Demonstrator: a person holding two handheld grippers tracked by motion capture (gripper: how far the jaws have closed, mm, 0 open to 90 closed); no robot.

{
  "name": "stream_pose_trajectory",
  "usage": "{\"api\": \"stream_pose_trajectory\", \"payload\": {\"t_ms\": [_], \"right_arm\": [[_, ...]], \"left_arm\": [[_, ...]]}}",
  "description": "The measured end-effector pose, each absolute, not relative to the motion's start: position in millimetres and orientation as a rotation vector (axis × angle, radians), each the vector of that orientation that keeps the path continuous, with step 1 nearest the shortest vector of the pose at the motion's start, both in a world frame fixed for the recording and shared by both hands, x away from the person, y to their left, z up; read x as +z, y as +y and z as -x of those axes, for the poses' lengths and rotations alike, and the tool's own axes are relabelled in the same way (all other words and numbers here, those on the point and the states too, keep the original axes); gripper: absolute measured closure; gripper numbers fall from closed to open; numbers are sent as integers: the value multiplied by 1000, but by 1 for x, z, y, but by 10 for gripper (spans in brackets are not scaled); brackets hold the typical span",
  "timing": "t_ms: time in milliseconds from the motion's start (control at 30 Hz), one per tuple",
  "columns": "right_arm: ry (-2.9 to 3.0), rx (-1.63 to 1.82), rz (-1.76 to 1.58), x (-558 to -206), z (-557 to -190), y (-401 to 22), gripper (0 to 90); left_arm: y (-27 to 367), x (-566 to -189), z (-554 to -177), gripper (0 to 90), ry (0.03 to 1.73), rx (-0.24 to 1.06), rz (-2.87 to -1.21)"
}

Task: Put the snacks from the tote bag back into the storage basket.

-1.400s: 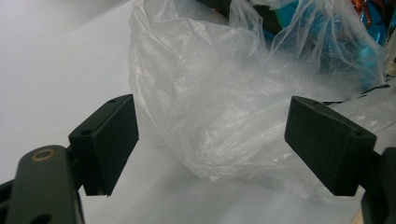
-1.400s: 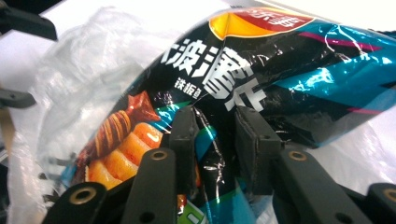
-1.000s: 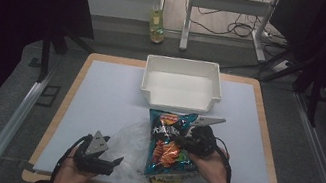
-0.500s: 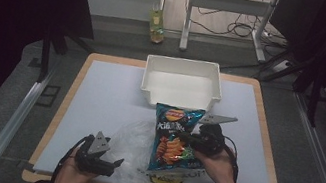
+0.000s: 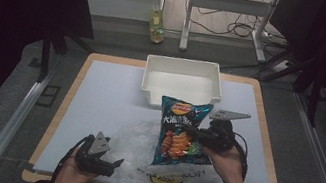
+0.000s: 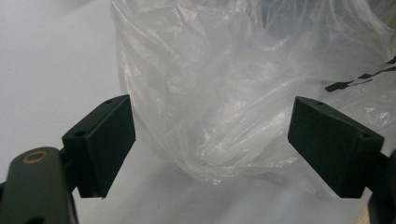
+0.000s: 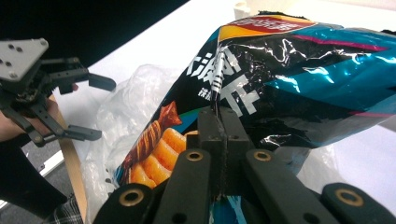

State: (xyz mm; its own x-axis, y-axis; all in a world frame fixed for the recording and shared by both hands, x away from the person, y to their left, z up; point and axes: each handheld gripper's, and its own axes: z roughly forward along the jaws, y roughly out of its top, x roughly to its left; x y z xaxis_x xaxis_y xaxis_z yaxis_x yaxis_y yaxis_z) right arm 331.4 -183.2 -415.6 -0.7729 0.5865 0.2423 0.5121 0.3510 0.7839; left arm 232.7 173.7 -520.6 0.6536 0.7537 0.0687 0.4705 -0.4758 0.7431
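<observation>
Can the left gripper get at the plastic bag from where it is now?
Probably yes: the left gripper has its jaws open with the plastic bag bulging right between them, nothing in the way.

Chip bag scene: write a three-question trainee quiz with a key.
1. True or false: the right gripper is shut on the chip bag.
2. What lies between the left gripper's open jaws? A) clear plastic bag B) bottle C) spoon
3. Which container stands beyond the chip bag in the high view?

Key: 1 true; 2 A; 3 the white bin.
</observation>
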Motion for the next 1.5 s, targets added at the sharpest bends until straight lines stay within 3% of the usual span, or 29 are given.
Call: {"api": "stream_pose_trajectory", "payload": {"t_ms": [600, 1500], "right_arm": [[2450, 1464, -997, -390, -342, -185, 895], [2352, 1512, -1002, -371, -378, -183, 895]], "left_arm": [[174, -517, -232, 35, 933, 433, -2083], [174, -517, -230, 0, 910, 522, -2092]]}}
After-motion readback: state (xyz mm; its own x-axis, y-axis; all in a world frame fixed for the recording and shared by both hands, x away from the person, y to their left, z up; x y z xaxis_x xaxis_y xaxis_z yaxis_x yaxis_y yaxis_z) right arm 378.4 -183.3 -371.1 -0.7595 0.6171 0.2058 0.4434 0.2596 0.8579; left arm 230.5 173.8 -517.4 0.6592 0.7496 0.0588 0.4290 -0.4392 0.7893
